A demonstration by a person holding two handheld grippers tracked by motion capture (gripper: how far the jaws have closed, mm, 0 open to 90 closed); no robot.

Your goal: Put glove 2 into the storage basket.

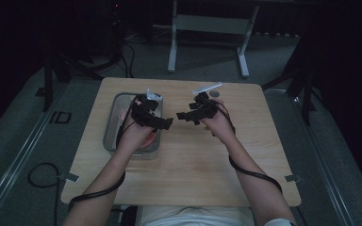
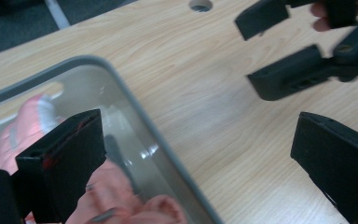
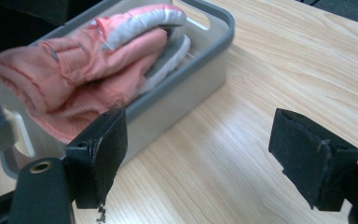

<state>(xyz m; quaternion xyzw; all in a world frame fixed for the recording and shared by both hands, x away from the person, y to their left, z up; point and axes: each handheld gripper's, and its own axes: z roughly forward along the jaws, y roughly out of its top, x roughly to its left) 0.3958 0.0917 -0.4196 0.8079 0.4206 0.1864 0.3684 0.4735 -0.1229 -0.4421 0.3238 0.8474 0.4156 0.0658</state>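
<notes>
The left tool, jaws spread and empty, hovers over the grey bin near the counter's left edge. The pink gloves lie piled inside it. The right tool, also spread, faces them from mid-counter, farther off.

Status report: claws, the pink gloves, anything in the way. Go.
Left claw open, empty, at the bin's rim. Right claw open, empty, over bare table. Pink gloves piled in the grey bin. Nothing in the way.
</notes>
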